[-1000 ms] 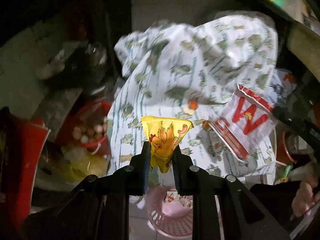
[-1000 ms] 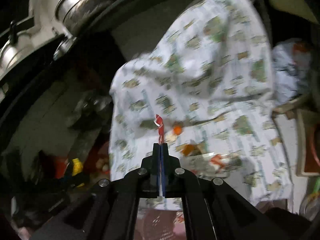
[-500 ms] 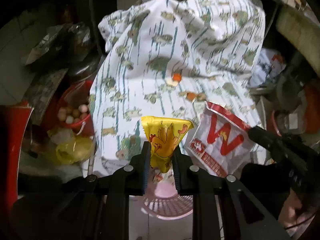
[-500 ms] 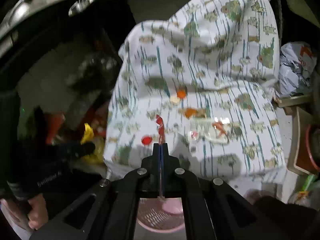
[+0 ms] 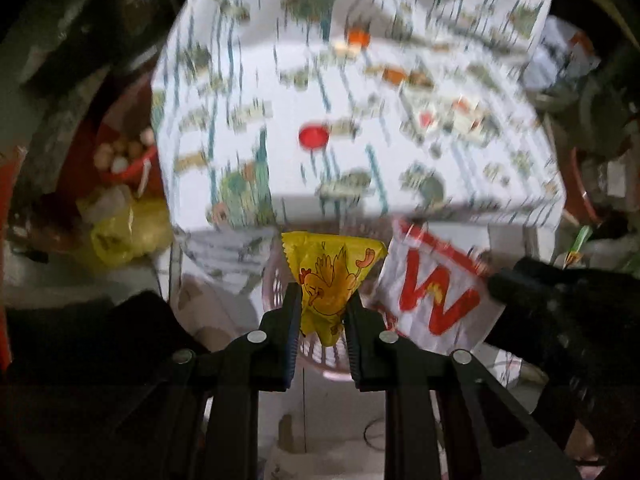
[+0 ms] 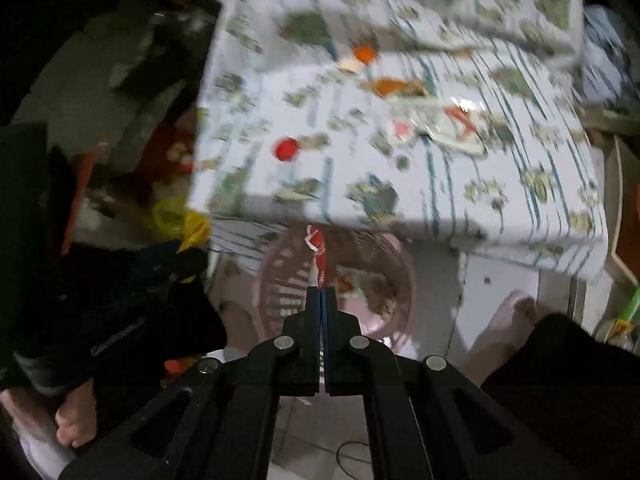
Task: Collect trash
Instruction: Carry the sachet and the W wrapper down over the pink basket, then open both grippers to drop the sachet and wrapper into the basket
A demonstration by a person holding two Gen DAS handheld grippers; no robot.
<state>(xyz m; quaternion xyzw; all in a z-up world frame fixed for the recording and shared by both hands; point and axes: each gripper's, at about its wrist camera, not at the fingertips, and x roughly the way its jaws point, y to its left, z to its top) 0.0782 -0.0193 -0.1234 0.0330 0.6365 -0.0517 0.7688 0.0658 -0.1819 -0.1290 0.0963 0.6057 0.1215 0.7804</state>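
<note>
The table (image 5: 280, 92), draped in a white patterned cloth (image 6: 500, 200), bears scattered litter: a red cap (image 5: 314, 136), an orange scrap (image 6: 365, 53), and clear crumpled wrapping (image 6: 452, 128). On the floor (image 6: 500, 280) below stands a pink basket (image 6: 404, 264).

Cluttered home: patterned tablecloth (image 5: 400, 168), pink basket (image 6: 384, 264).

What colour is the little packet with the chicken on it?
The packet is yellow with an orange cartoon chicken, seen best in the left wrist view.

Pink basket (image 6: 396, 264) mouth open beside table (image 6: 400, 208)
</note>
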